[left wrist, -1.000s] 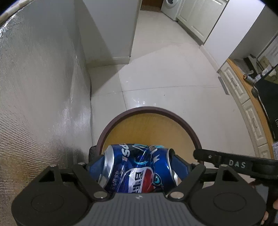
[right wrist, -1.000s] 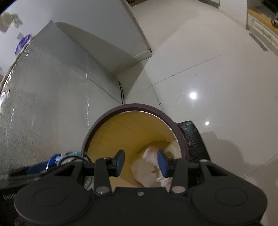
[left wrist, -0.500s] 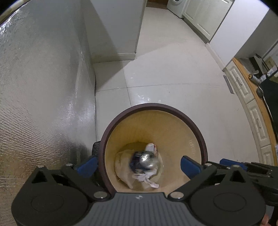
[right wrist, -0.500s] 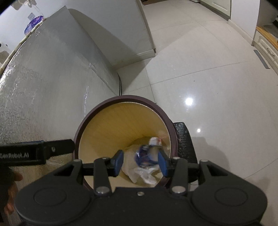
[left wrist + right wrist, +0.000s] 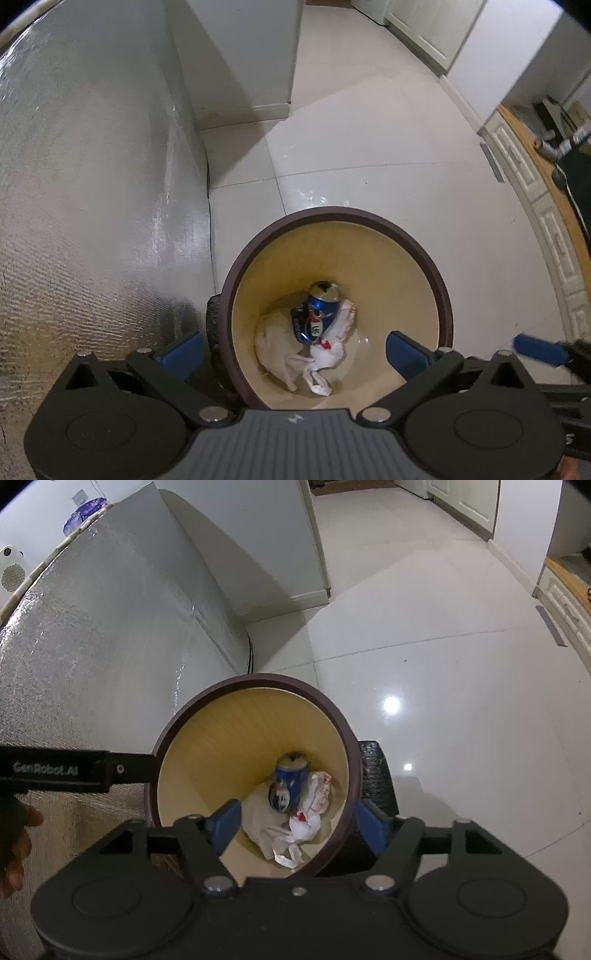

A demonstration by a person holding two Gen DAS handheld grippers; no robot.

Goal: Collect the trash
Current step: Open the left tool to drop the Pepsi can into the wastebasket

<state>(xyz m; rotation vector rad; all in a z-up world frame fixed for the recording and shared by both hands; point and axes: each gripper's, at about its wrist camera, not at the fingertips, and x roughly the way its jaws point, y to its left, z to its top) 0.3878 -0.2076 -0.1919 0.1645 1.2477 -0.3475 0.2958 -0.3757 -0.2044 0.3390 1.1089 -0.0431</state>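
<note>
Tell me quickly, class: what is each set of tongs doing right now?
Left tongs: open, holding nothing, above the bin.
Right tongs: open, holding nothing; the can lies in the bin.

1. Indoor light, fairly bright, cool white; two glare spots on glossy floor in right view
2. Foil-covered panel shows patchy sheen, dark shadow at its base
3. Bin interior evenly lit, contents sharp
4. Strong fisheye bend w/ black corners; blue finger at right edge motion-blurred
</note>
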